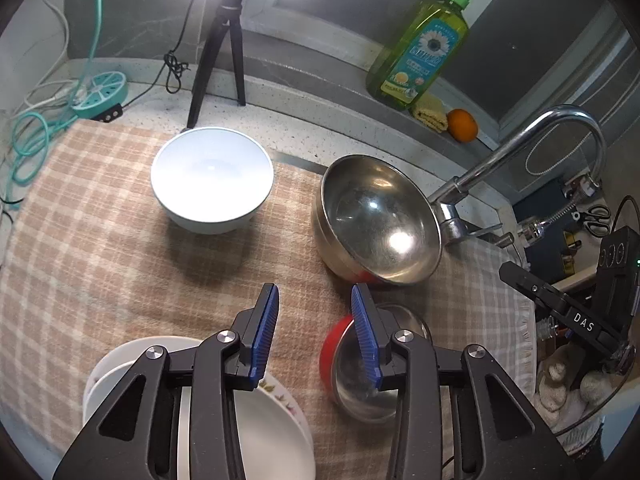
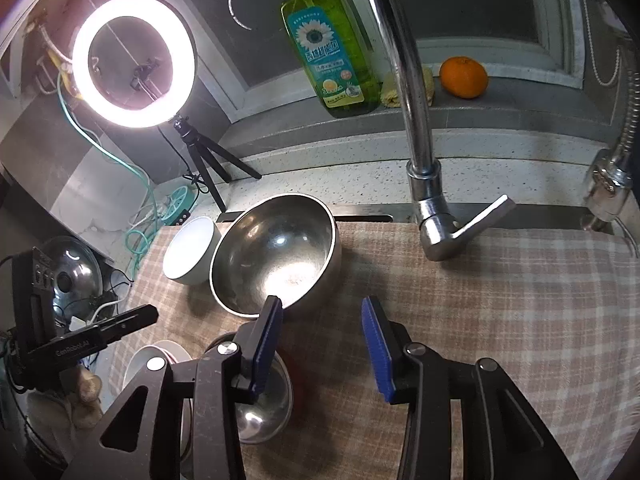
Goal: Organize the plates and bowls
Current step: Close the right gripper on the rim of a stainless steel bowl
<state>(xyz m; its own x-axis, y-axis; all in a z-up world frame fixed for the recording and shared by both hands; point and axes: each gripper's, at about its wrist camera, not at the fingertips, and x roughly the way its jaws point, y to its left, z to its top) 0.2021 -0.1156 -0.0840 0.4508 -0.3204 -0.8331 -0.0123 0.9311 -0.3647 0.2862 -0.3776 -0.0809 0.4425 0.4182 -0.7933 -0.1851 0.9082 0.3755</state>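
Left gripper (image 1: 316,328): blue fingers spread apart, nothing pinched. Right gripper (image 2: 324,344): same, fingers apart, nothing pinched.

Just under one finger of each gripper: a small steel bowl (image 1: 360,380) with a red outside, sitting on the checked cloth (image 1: 100,240). Cannot tell whether either finger touches it. Right beside it, under the left gripper: a stack of white plates (image 1: 256,432). Close behind the small bowl: a big steel bowl (image 1: 380,220), tipped up on one side. Farther back and to the left: a white bowl (image 1: 212,180), standing flat and alone.

Things to watch out for:

- Both grippers near the same small bowl. Could bump each other, or push the bowl two ways and make it slide.
- Shiny, round, slippery metal. Could pop out of a pinch on the thin rim and clatter onto the plates.
- Big bowl already tipped. Might rock, roll or drop flat from one little nudge.
- Plates close by. Could chip from a knock or a falling bowl.
- Loose cloth. Could bunch up under a dragged bowl and pull other dishes along.
- Faucet (image 2: 416,120) sticking up near the right gripper. Easy to hit with a lifted bowl.
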